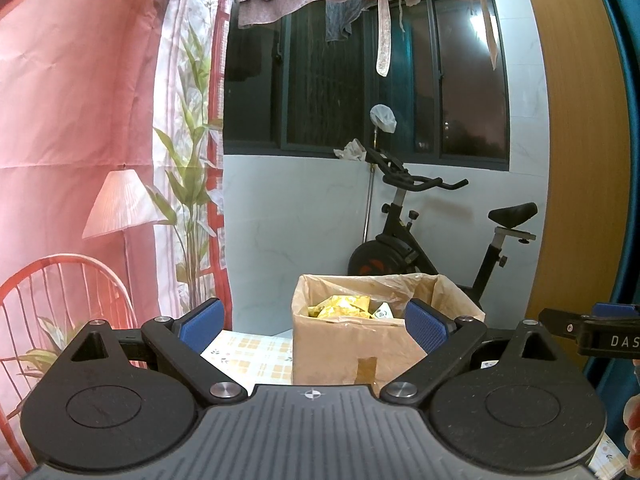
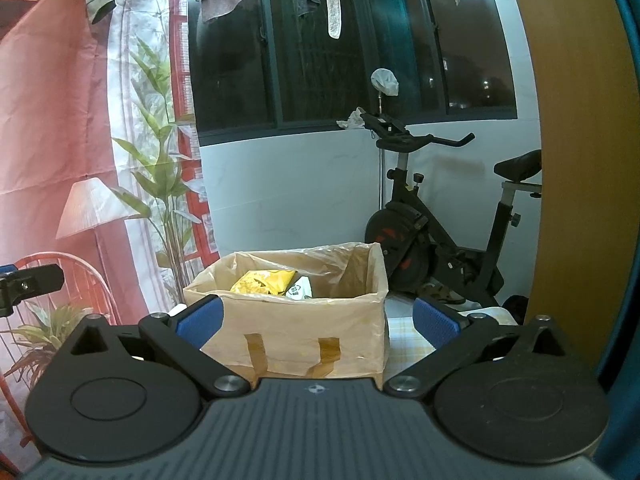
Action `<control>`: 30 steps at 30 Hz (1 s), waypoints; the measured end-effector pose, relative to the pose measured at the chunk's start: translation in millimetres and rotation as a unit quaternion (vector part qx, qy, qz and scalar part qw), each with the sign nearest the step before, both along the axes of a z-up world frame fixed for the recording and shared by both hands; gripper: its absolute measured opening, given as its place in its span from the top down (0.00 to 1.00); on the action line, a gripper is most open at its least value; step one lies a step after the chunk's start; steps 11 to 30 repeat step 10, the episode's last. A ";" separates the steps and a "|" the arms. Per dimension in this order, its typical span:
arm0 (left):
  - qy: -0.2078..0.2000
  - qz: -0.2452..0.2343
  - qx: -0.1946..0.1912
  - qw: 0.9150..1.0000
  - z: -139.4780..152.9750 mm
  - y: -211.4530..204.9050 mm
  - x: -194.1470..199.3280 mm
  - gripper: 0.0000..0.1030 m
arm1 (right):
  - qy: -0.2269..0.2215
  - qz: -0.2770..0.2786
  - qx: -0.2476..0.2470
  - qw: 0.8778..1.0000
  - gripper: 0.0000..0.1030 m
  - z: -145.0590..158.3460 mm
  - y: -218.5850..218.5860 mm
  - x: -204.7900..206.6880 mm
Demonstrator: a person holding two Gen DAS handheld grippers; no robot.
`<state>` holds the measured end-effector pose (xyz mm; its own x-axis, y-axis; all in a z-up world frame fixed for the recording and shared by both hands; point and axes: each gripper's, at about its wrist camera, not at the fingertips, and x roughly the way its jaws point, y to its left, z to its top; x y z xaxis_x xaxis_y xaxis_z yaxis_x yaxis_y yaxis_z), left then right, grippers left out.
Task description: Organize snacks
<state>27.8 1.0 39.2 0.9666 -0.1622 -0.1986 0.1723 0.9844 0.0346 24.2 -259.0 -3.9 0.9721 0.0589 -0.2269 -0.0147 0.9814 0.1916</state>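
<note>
Both the left gripper (image 1: 314, 326) and right gripper (image 2: 318, 318) hover with fingers spread wide, empty. Beyond them on the table (image 1: 248, 354), a plastic-lined cardboard box (image 2: 296, 320) holds yellow snack packets (image 2: 266, 282).

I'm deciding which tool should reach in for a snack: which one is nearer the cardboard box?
Probably the right tool: the cardboard box sits centred between its open fingers. The left tool, also open, has the box off toward its right finger.
</note>
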 end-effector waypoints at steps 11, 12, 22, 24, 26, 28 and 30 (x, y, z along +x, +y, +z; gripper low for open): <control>0.001 0.000 -0.001 1.000 -2.2 1.4 0.4 0.05 | 0.000 0.000 -0.001 1.000 0.00 0.0 1.1 0.4; 0.001 0.000 -0.001 1.000 -2.2 1.4 0.4 0.05 | 0.000 0.000 -0.001 1.000 0.00 0.0 1.1 0.4; 0.001 0.000 -0.001 1.000 -2.2 1.4 0.4 0.05 | 0.000 0.000 -0.001 1.000 0.00 0.0 1.1 0.4; 0.001 0.000 -0.001 1.000 -2.2 1.4 0.4 0.05 | 0.000 0.000 -0.001 1.000 0.00 0.0 1.1 0.4; 0.001 0.000 -0.001 1.000 -2.2 1.4 0.4 0.05 | 0.000 0.000 -0.001 1.000 0.00 0.0 1.1 0.4; 0.001 0.000 -0.001 1.000 -2.2 1.4 0.4 0.05 | 0.000 0.000 -0.001 1.000 0.00 0.0 1.1 0.4; 0.001 0.000 -0.001 1.000 -2.2 1.4 0.4 0.05 | 0.000 0.000 -0.001 1.000 0.00 0.0 1.1 0.4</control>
